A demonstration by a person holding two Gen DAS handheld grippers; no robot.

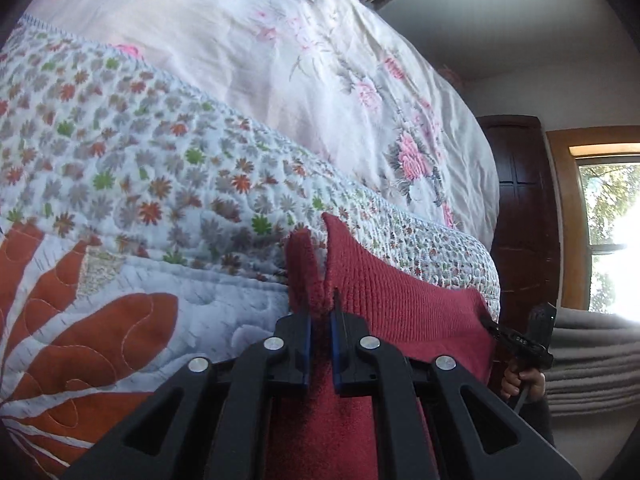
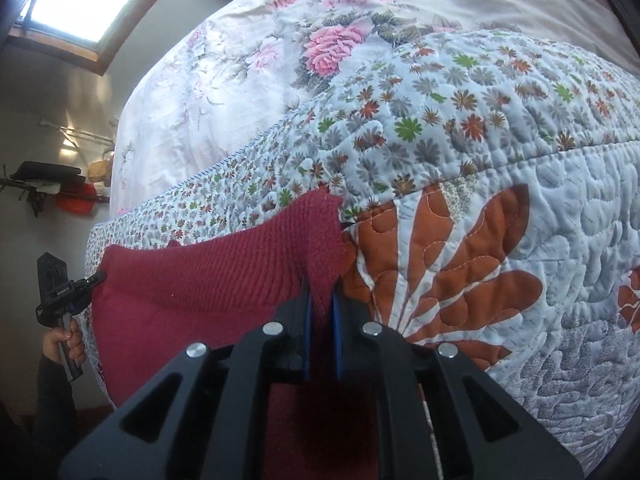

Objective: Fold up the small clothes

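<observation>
While a pale sheet (image 1: 248, 40) printed with pink flowers covers the far part of the bed, a quilted bedspread (image 1: 132, 168) with small star-like blossoms and big rust-orange leaf shapes lies over the near part. On that bedspread, at the near edge of the bed, sits the dark red knitted garment (image 1: 384, 292), its ribbed top edge stretched between the two grippers and its lower part hanging down toward the cameras. At the garment's left corner, the left gripper (image 1: 321, 312) has its blue-lined fingers (image 1: 306, 344) pinching a raised fold of the knit. At the right corner, the right gripper (image 2: 321, 308) clamps the cloth in the same way, the corner bunched up between its fingers (image 2: 338, 336). Far to one side in each wrist view, a hand (image 2: 66, 340) in a dark sleeve grips the other tool's handle.
</observation>
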